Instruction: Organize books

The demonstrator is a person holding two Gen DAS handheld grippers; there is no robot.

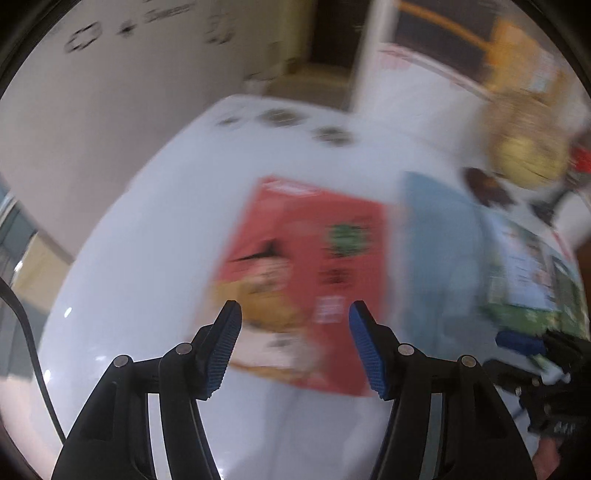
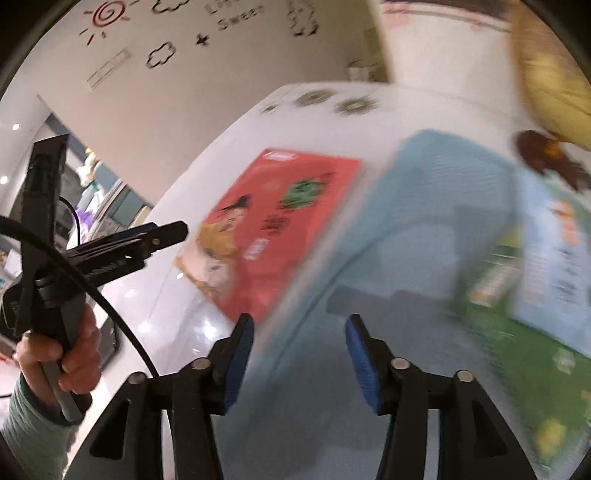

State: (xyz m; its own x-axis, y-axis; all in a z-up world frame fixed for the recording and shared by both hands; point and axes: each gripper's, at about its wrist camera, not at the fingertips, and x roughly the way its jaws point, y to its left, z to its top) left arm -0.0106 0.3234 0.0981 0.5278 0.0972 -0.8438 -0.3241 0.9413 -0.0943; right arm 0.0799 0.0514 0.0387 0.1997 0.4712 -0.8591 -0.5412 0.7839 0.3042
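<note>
The glossy white surface [image 1: 129, 295] fills most of both wrist views, backed by a pale wall with drawn clouds and a red sun [image 2: 107, 16]. Both views are smeared by motion blur, so fine detail cannot be read.

Largest of the task's things is the pale blue picture book with a green illustrated lower part [image 2: 424, 221]. It lies flat on the surface at about three o'clock in the left wrist view and spreads from the centre to four o'clock in the right wrist view. Just beside it, toward nine o'clock from it, lies the flat red book with a cartoon figure and a green round emblem on its cover [image 1: 306, 273]; whether their edges touch cannot be told through the blur. At one o'clock in both views a yellow plush toy [image 1: 524, 147] sits beyond the books.

The left gripper [image 1: 293, 345] hangs above the near part of the red book with its blue pads spread apart, grasping nothing. The right gripper [image 2: 299, 360] is likewise released and empty, poised over the near edge of the pale blue book. In the right wrist view the person's left hand [image 2: 59, 354] holds its tool at eight o'clock.

Judged from this, the organizing looks barely begun: both books lie separately, face up, neither lifted nor stacked. Gathering them into one tidy pile appears to be left.
</note>
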